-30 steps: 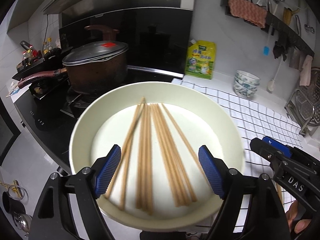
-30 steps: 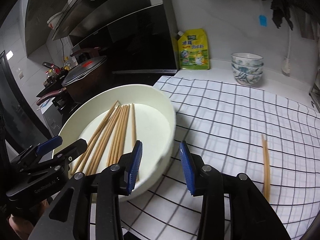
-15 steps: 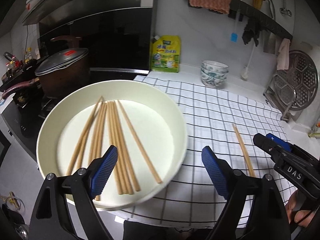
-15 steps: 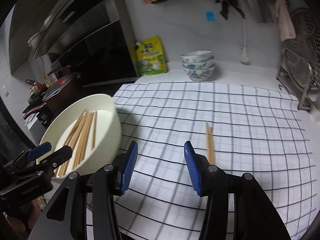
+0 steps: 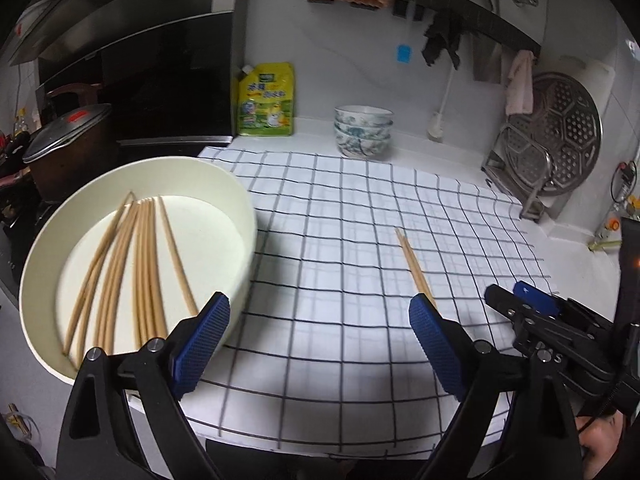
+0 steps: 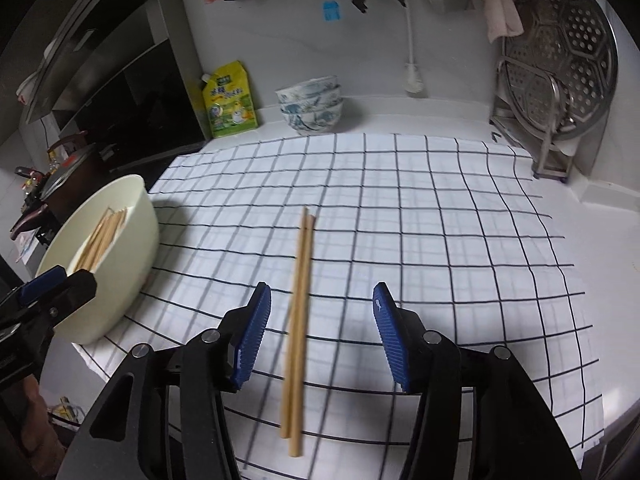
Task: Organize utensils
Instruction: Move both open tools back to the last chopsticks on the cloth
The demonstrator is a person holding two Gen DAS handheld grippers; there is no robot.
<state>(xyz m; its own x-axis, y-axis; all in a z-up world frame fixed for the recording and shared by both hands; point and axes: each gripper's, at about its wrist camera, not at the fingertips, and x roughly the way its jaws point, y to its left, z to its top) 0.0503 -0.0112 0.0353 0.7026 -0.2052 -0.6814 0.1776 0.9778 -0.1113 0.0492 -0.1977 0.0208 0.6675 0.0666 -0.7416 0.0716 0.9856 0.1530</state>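
Observation:
A cream bowl [image 5: 240, 216] on the left of the checked cloth holds several wooden chopsticks [image 5: 140, 264]; it also shows in the right wrist view [image 6: 132, 248]. A pair of chopsticks [image 6: 298, 312] lies side by side on the cloth, also seen in the left wrist view [image 5: 412, 264]. My right gripper [image 6: 320, 336] is open and empty, hovering over the near part of the pair, with the sticks between the jaws. My left gripper [image 5: 316, 344] is open and empty, to the right of the bowl over the cloth.
The checked cloth [image 6: 440, 240] covers a white counter. Stacked patterned bowls [image 6: 310, 104] and a yellow pouch [image 6: 228, 100] stand at the back wall. A metal steamer rack [image 6: 560, 80] is at the right. A pot [image 5: 64, 140] sits on the stove at left.
Both grippers have swung right, away from the bowl. The right gripper now sits over the pair on the cloth and has opened wider. The left gripper stays open.

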